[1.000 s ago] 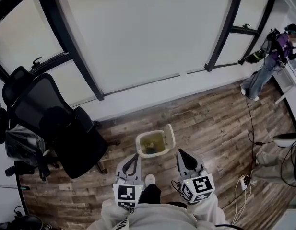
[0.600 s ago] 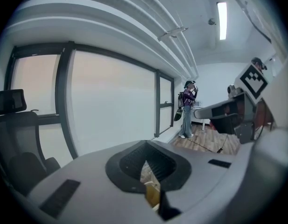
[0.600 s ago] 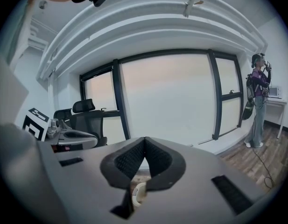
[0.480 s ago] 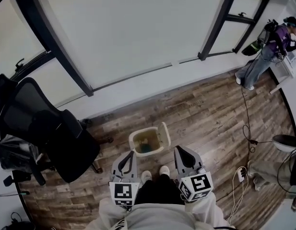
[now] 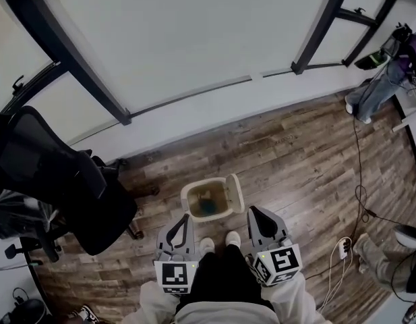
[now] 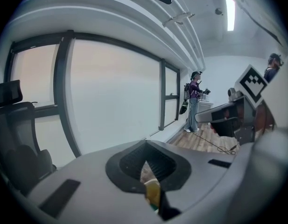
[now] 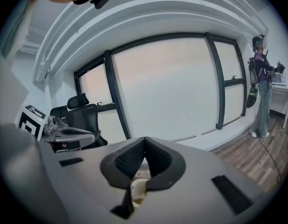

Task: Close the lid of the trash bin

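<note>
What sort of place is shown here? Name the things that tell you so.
Most likely an office: a black swivel office chair, tall dark-framed windows, a wood-plank floor and a small trash bin with its lid open.

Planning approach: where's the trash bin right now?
Head view, centre: trash bin on the floor, just ahead of left gripper and right gripper, lid open at its right.

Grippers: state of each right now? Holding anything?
Left gripper: closed, jaw tips together, holding nothing.
Right gripper: closed, jaw tips together, holding nothing.
</note>
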{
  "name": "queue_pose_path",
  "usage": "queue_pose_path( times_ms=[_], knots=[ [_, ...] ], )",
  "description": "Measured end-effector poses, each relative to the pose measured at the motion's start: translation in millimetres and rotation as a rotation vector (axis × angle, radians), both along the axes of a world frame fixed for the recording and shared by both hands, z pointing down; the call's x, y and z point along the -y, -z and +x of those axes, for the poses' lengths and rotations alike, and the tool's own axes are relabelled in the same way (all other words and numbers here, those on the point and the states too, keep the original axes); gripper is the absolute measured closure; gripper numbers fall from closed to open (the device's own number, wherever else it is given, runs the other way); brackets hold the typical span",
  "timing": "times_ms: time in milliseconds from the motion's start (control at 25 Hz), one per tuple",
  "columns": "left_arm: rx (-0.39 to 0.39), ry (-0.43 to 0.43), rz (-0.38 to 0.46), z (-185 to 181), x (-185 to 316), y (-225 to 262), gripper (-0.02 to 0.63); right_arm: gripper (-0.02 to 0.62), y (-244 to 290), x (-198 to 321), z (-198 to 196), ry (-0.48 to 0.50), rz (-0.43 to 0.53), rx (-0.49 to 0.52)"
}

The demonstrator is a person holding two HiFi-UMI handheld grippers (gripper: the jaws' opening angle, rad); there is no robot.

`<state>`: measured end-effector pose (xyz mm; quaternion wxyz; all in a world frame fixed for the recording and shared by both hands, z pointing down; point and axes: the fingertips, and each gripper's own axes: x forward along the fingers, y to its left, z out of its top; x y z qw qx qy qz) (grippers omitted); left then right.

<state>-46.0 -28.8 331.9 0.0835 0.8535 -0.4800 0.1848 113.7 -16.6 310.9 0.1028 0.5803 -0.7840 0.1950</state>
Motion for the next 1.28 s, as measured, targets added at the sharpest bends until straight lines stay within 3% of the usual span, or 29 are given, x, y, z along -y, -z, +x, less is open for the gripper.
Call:
queue_pose_path(
  times_ms=[400, 880, 1080, 1280],
  knots=[
    [0.027, 0.016, -0.073, 27, 24, -77, 0.598, 0.572, -94, 23, 27, -0.004, -0.059, 0.024],
    [0.018, 0.054, -0.135, 40, 40, -209, 0.598, 0.572, -230, 41, 46, -0.004, -0.140, 0.059],
    [0.022, 0.058, -0.203, 47, 46, -248, 0.598, 0.572, -272, 49, 50, 0.007, -0.166, 0.057],
    [0.044, 0.048, -0.214, 51, 52, -281, 0.598, 0.572, -307, 52, 56, 0.013, -0.188, 0.054]
  ],
)
